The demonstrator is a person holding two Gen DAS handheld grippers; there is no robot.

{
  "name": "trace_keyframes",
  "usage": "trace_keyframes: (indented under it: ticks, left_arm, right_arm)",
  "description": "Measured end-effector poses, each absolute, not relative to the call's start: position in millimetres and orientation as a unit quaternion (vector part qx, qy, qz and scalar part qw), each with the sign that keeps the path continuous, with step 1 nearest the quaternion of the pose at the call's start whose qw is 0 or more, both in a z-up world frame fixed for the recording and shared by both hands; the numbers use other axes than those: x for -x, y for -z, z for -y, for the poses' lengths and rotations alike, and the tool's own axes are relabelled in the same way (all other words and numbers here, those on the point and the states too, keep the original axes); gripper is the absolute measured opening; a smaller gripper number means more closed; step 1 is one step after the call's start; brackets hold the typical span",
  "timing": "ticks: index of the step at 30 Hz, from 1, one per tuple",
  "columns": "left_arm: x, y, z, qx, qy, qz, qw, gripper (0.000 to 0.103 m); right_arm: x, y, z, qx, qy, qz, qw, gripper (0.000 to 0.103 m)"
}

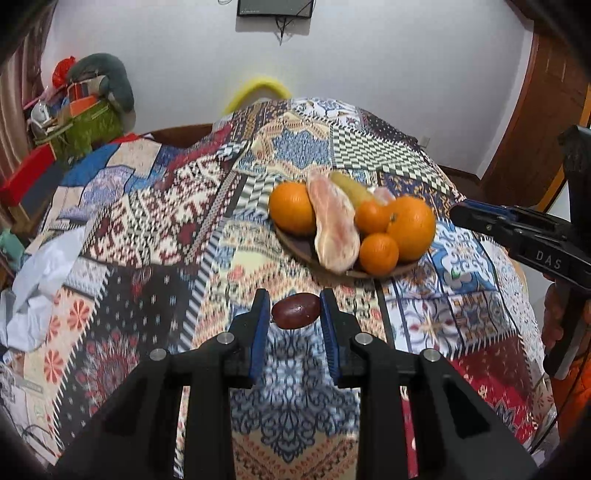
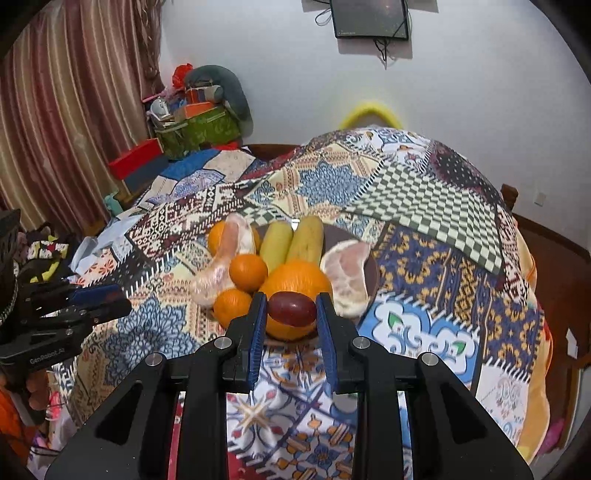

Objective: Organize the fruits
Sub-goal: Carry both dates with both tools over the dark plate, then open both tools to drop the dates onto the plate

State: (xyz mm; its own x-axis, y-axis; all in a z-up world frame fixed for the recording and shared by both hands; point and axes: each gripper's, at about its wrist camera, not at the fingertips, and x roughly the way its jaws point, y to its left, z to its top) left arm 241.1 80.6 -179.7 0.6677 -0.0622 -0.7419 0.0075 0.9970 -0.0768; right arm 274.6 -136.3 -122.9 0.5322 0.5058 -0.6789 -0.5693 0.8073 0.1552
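Patchwork cloth (image 1: 155,206) is spread over the surface. A brown plate (image 1: 295,242) sits on it, loaded with oranges (image 1: 412,227), peeled pomelo pieces (image 1: 334,225) and green-yellow fruits (image 2: 291,240). Clutter of boxes (image 2: 192,125) is piled at the far left by a striped curtain (image 2: 66,110); a dark screen (image 2: 371,18) is mounted on the wall.

Left gripper (image 1: 295,312): clamped on a dark red date (image 1: 295,310), held above the cloth, near side of the plate. Right gripper (image 2: 291,310): clamped on a second date (image 2: 291,308), seen in front of the big orange. Nothing is seen between either gripper and the plate.
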Motion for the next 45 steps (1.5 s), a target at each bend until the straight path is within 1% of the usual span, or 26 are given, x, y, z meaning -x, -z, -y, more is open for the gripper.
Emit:
trace_keyframes:
  ticks: [12,23,37,41,45]
  left_arm:
    - [-284,179,-83,0.033,0.026,-0.398,0.917,0.027]
    - [-322,204,-82,0.043,0.029,-0.418,0.907,0.027]
    - [-333,209,-79,0.036,0.034,-0.412,0.91,0.027]
    - [-335,208,-78,0.028,0.033,-0.413,0.91,0.03]
    - [-335,209,-82,0.042,0.034,-0.416,0.908,0.033]
  right_arm:
    - [-296,115,116,0.048,-0.322,-0.357,0.876,0.025]
    - [-319,128,95,0.068,-0.334,-0.369,0.865,0.025]
    - [-338,144,86,0.063,-0.343,-0.397,0.849,0.025]
    - [-339,146,87,0.058,-0.345,-0.401,0.847,0.029]
    - [-339,145,89,0.054,-0.346,-0.4,0.847,0.03]
